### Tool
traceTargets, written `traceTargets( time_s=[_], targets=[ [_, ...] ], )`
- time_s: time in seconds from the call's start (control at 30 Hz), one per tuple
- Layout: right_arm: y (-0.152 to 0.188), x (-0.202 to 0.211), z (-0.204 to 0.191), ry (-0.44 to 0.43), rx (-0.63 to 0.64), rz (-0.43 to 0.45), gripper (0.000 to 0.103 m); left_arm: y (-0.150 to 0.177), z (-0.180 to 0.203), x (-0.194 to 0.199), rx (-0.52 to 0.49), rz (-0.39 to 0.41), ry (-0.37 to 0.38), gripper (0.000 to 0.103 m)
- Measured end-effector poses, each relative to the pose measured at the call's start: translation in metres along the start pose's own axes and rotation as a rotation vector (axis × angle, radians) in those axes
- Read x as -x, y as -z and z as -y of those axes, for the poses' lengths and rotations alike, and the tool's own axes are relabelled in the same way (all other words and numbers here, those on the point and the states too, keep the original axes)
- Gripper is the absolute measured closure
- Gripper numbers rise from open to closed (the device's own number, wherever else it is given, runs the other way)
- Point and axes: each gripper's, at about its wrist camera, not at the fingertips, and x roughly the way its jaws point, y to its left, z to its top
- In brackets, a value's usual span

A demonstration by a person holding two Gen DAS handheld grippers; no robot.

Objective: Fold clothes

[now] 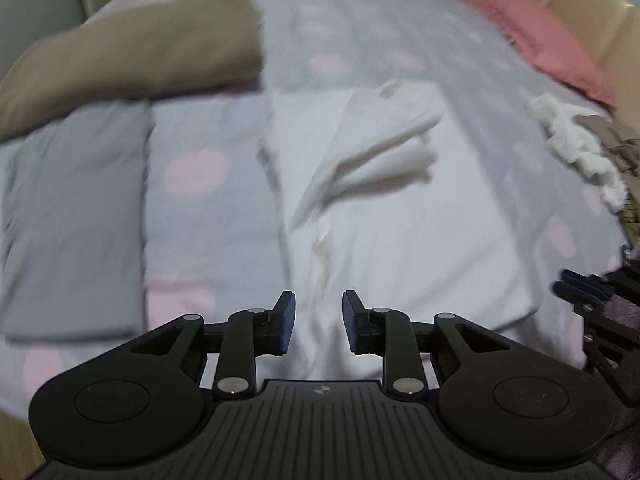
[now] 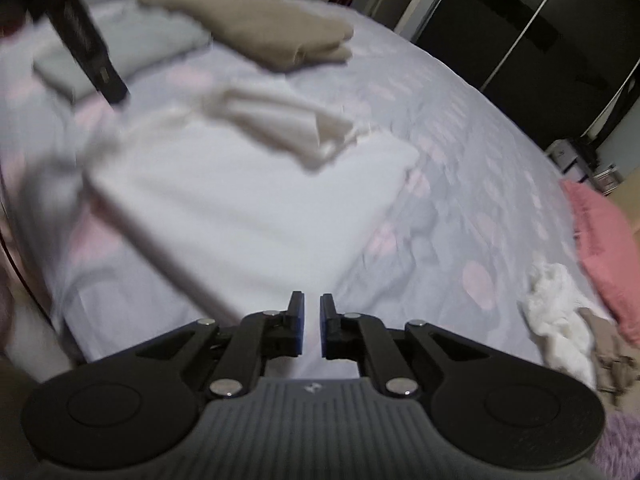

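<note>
A white cloth garment, folded into a broad flat rectangle, is laid on the grey bedspread with pink dots; one sleeve-like part is doubled back loosely across its far end, and a creased ridge is seen along its left side. To its left a grey garment folded into a neat rectangle is laid flat, apart from the white one. Beyond that, a tan folded garment is placed. At the far right edge a crumpled white cloth is heaped just beside a pink cloth.
</note>
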Motion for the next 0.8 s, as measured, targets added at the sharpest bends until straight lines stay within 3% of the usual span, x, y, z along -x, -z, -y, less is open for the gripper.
traceTargets(
  time_s=[0.2,0.43,0.67,0.8],
  targets=[
    [-0.033,-0.028,0.030,-0.117,-0.053,0.057,0.096,-0.023,0.034,-0.030,-0.132,0.012,0.069,0.080],
    [-0.066,-0.079,0.052,-0.179,-0.101,0.085,0.095,-0.036,0.050,-0.086,-0.221,-0.045,0.045,0.080],
    [-0.083,-0.144,0.055,-0.276,-0.127,0.032,0.095,-0.045,0.026,-0.109,-0.163,-0.040,0.032,0.083],
    [-0.092,-0.164,0.051,-0.315,-0.169,0.082,0.096,-0.052,0.009,-0.104,-0.081,0.005,0.028,0.087]
  ],
)
